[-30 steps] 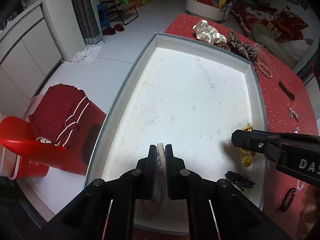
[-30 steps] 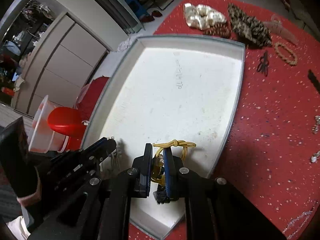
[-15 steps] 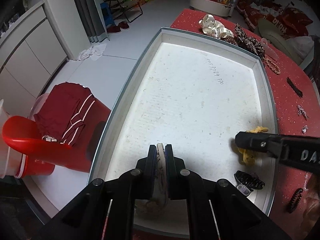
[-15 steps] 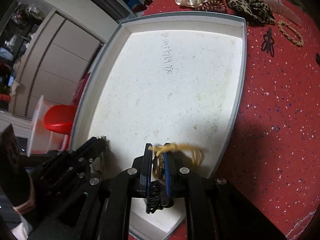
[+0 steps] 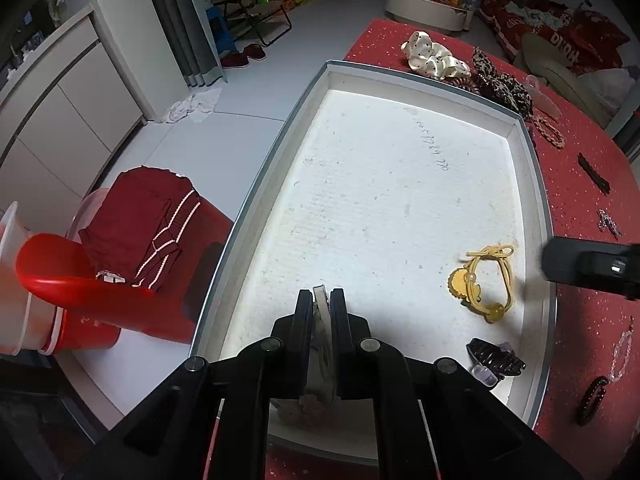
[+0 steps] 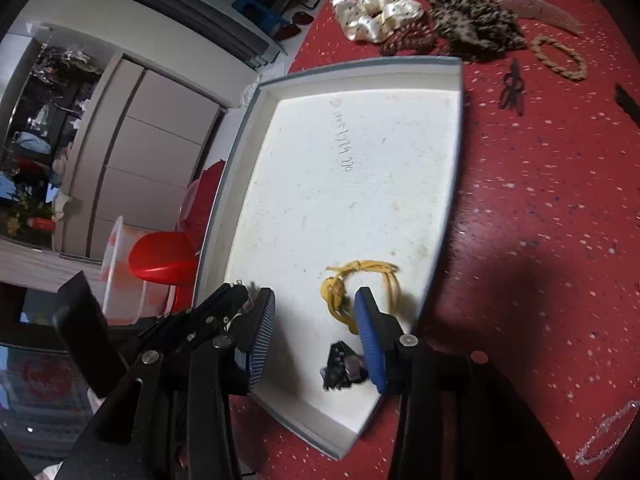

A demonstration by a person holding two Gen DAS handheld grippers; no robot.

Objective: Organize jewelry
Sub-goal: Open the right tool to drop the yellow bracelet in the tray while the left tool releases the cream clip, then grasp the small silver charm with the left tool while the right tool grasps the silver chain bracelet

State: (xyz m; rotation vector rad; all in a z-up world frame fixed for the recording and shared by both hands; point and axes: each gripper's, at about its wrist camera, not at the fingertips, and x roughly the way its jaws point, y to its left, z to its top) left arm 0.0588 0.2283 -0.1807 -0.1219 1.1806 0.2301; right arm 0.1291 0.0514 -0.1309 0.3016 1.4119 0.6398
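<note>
The yellow hair tie (image 5: 486, 282) lies flat on the white floor of the tray (image 5: 538, 184), near its right wall, with a black claw clip (image 5: 495, 361) just beside it toward the near corner. The right hand-held gripper (image 6: 316, 336) hangs over them with its blue-padded fingers spread, holding nothing. The left hand-held gripper (image 5: 321, 312) is pinched on a pale clip-like piece (image 5: 322, 344) above the tray's near edge. Scrunchies (image 6: 380, 14) and a braided bracelet (image 6: 560, 58) rest on the red counter (image 6: 540, 220) beyond.
</note>
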